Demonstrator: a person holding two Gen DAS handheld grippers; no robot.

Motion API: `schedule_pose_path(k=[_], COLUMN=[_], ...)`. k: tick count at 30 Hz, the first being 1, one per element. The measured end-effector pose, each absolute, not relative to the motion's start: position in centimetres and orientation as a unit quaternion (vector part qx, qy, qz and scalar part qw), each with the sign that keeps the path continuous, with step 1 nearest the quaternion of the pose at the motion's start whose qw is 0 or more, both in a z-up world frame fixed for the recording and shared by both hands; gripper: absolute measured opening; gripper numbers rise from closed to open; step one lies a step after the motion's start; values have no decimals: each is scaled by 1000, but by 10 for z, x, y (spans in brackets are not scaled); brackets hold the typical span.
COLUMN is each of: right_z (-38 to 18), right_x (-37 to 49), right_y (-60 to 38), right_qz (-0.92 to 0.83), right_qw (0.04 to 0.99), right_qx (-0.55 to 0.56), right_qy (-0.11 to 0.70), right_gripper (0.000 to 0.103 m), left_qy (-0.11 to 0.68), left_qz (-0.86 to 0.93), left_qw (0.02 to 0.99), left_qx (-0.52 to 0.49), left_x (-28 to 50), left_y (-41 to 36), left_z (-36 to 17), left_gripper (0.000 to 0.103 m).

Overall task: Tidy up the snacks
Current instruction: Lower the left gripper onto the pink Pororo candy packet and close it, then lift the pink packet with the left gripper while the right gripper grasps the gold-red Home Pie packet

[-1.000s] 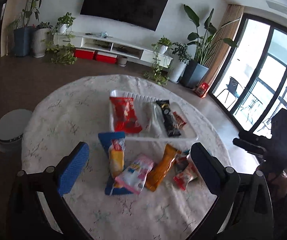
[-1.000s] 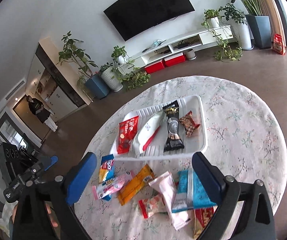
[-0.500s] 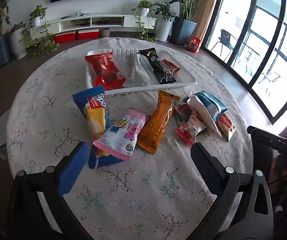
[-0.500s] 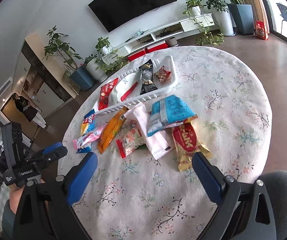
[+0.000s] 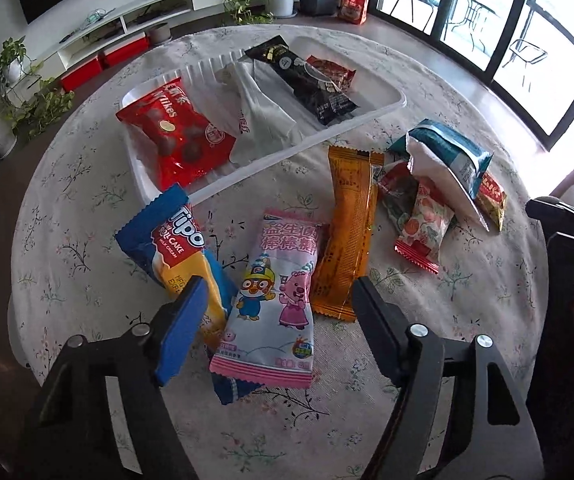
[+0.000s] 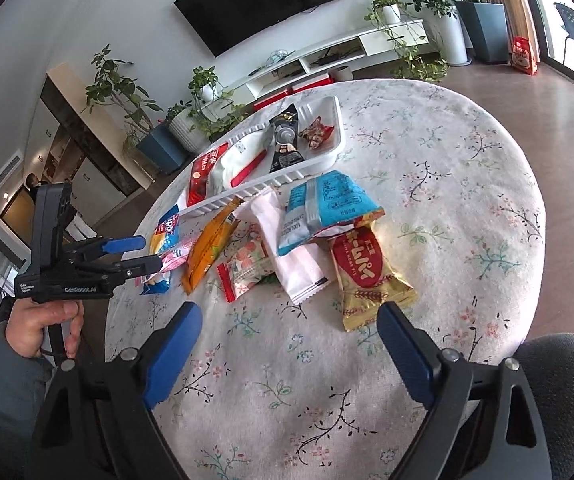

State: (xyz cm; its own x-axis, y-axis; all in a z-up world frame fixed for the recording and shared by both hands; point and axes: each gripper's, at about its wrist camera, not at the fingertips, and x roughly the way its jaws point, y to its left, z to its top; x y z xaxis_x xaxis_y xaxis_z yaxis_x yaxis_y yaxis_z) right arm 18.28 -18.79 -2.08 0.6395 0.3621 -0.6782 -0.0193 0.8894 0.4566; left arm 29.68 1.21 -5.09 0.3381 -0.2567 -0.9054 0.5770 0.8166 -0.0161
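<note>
- While the left gripper [image 5: 279, 312] tilts down over the pink cartoon packet [image 5: 273, 304], its fingers [image 5: 183, 324] have just been narrowing; they straddle the packet's near end, still spread, pads not pressing it.
- Blue roll cake packet [image 5: 167, 240] lies partly under the pink packet, just left of it; the blue finger pad overlaps it in the left wrist view, contact unclear.
- Orange packet [image 5: 347, 232] lies just right of the pink one, edges touching.
- White tray [image 5: 383, 108] sits further back on the round floral table [image 5: 467, 320]; it holds a red packet [image 5: 175, 136], a white packet [image 5: 259, 116], a black packet [image 5: 307, 80] and a small dark-red packet [image 5: 333, 72], side by side.
- Right-hand pile: strawberry-print packet [image 6: 247, 268], white sachet [image 6: 287, 240], teal packet [image 6: 327, 204] on top, gold packet [image 6: 367, 272] nearest the right gripper [image 6: 289, 350].
- Right gripper hovers above bare table in front of the gold packet; fingers [image 6: 171, 360] have closed slightly but are wide apart, nothing between them.
- A hand [image 6: 43, 328] in a grey sleeve grips the left gripper's handle, seen from the right wrist view.
</note>
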Motion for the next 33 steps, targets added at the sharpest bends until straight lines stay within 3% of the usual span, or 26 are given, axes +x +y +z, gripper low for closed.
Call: schedule_pose_path(k=[2, 7, 16, 18, 33], right_z=[-21, -21, -20, -21, -15], right_x=[183, 184, 183, 183, 190], right_y=[-188, -185, -179, -178, -162], right_qz=[110, 114, 125, 126, 143], right_qw=[881, 880, 878, 878, 877], right_qx=[208, 206, 200, 200, 182], right_qy=[411, 413, 416, 417, 422], right_gripper=[90, 86, 85, 84, 84], left_qy=[520, 544, 578, 579, 544], left_qz=[-265, -265, -263, -264, -275], left_qw=[793, 774, 743, 744, 779], left_qx=[172, 188, 209, 206, 147], left_x=[300, 313, 331, 333, 291], left_y=[8, -2, -17, -17, -7], left_z=[-56, -64, -85, -86, -82], left_gripper=[70, 45, 45, 38, 34])
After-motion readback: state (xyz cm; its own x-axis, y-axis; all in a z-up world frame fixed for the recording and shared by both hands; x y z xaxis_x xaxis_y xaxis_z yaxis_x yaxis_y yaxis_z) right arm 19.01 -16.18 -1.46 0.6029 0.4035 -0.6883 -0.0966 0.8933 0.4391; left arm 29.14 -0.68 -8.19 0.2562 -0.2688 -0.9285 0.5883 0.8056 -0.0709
